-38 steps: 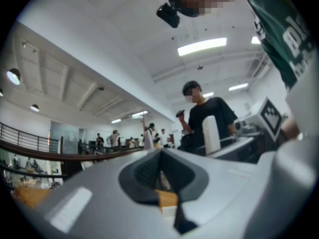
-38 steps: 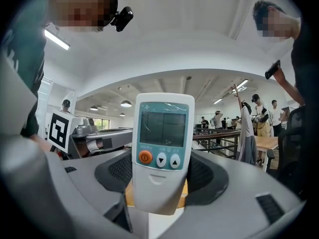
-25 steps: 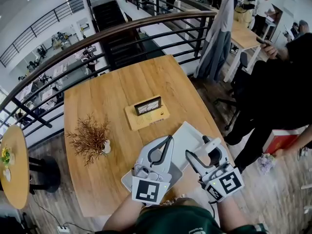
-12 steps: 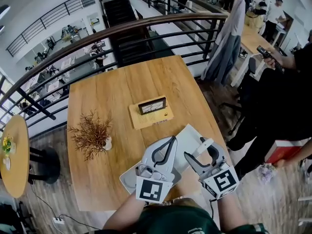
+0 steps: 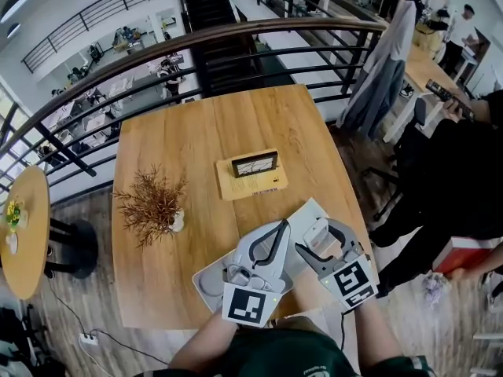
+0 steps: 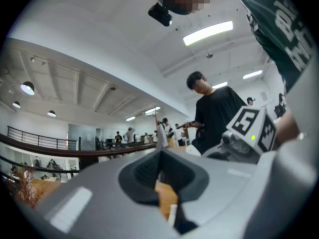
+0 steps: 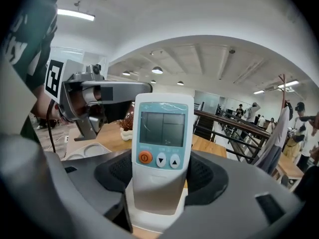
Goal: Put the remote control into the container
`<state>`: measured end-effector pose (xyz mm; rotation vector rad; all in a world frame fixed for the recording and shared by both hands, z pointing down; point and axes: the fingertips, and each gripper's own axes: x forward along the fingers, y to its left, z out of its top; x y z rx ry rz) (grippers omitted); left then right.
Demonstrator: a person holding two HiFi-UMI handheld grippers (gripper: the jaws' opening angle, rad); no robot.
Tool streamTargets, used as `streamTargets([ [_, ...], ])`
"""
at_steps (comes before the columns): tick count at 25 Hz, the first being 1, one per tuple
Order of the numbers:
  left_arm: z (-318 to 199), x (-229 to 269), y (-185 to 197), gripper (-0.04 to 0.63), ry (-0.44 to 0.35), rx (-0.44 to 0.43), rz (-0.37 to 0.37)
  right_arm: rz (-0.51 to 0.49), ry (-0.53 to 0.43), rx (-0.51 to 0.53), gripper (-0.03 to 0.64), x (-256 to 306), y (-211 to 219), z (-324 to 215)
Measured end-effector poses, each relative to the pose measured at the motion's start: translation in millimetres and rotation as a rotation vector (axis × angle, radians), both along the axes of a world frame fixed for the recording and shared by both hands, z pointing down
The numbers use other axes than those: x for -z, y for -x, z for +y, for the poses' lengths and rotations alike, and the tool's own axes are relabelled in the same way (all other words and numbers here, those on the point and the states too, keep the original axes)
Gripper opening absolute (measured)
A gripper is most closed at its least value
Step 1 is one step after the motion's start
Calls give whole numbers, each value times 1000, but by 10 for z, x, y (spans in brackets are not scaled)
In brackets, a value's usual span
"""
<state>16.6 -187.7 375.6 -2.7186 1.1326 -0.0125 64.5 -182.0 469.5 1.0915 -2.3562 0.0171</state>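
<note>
Right gripper [image 7: 162, 177]: its fingers [image 7: 212, 176] are clenched on the lower body of the remote control [image 7: 162, 128], one dark pad on each side, contact on both edges. The remote control is white with a pale blue face, a grey screen, an orange round button and two arrow buttons; it stands straight up out of the grip with the face toward the camera. In the head view the right gripper [image 5: 328, 238] holds the remote control [image 5: 316, 232] over the near right part of the white container [image 5: 206, 285], a shallow moulded tray lying at the near edge of the wooden counter [image 5: 196, 140]; whether the remote control touches the container cannot be told. Left gripper [image 6: 160, 156]: fingers pressed together, tips meeting, nothing between them; only a strip of wood shows through the gap below. In the head view the left gripper [image 5: 275, 228] sits just beside the right one, over the container. Also on the counter, well apart from the container: a dried plant [image 5: 153, 205] in a small white vase, and a wooden stand [image 5: 251, 175] carrying a small dark-framed display.
</note>
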Motion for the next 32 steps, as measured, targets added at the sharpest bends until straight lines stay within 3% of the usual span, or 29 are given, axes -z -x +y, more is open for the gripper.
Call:
streamTargets([
  [15, 10, -79, 5, -2, 23, 49, -6, 233, 37, 180, 304, -571, 32, -110],
  [32, -14, -236, 104, -2, 62, 91, -31, 317, 178, 276, 304, -1372, 30, -85],
])
